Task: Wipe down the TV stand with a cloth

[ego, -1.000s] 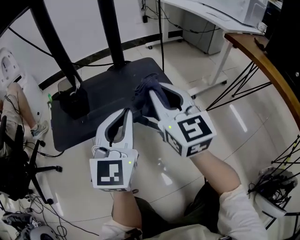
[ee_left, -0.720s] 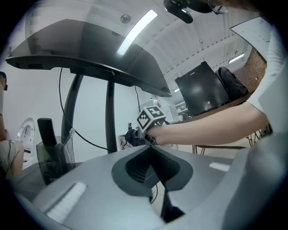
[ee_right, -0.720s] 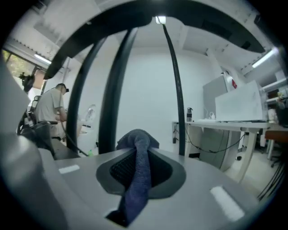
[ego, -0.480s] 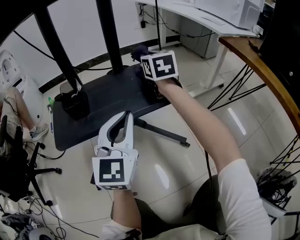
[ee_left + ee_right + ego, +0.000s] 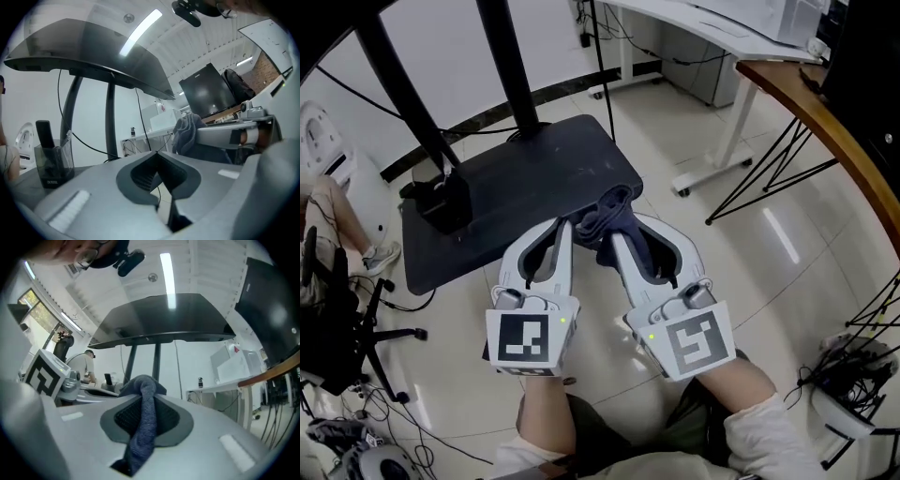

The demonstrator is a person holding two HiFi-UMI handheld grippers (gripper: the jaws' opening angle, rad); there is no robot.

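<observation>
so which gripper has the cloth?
The right gripper: it is shut on the dark blue cloth. The left gripper is shut on nothing.

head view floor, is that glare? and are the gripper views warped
Head view: yes, white glare streaks on the glossy floor, and the corners are dark. Left gripper view: strong fisheye bend, ceiling light blown out. Right gripper view: same bend, but the cloth looks sharp.

Blue-grey cloth (image 5: 605,217), black TV stand (image 5: 534,178)
</observation>
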